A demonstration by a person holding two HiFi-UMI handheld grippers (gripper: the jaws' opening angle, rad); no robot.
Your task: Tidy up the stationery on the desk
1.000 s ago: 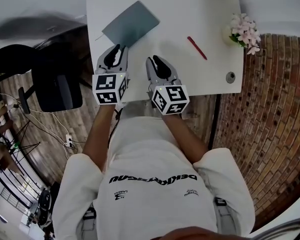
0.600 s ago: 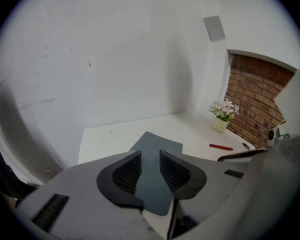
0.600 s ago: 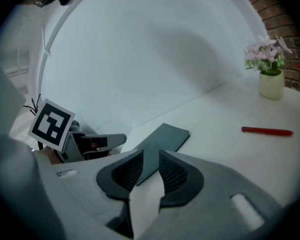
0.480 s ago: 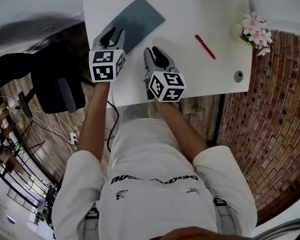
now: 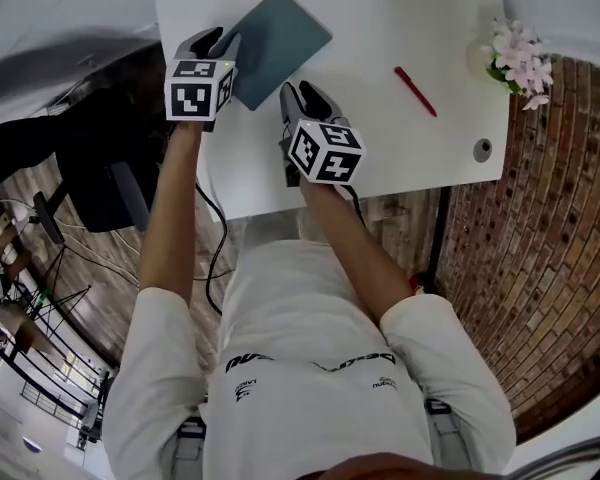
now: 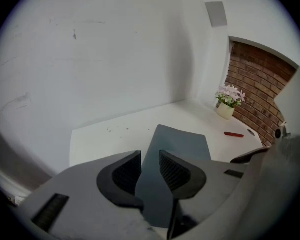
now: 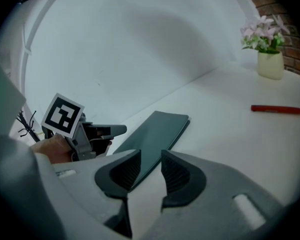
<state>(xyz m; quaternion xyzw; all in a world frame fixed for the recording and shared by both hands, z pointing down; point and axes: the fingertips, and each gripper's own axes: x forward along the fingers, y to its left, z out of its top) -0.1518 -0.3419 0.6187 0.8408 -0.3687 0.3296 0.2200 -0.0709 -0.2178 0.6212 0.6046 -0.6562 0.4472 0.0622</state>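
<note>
- Nothing looks tidied yet. My dark grey-blue flat notebook (image 5: 278, 43) lies askew at the far left of the white desk (image 5: 400, 158). The slim red pen (image 5: 416, 91) lies loose well apart from it on the right, near the small pot of pink flowers (image 5: 515, 58).
- Both are left to do. I judge the notebook is first, since both tongs are at it.
- My left gripper (image 5: 212, 40) has just been opening and stands released. In the left gripper view the notebook's near corner shows in the gap, but the pads do not press on it.
- My right gripper (image 5: 305, 96) has also just been opening. It is released and empty, with only bare desk and the notebook's near edge showing between its jaws.
- Both forearms reach forward past the desk's near edge, with the tongs angled downward. The left is at the notebook's left corner, the right just beside its near edge.
</note>
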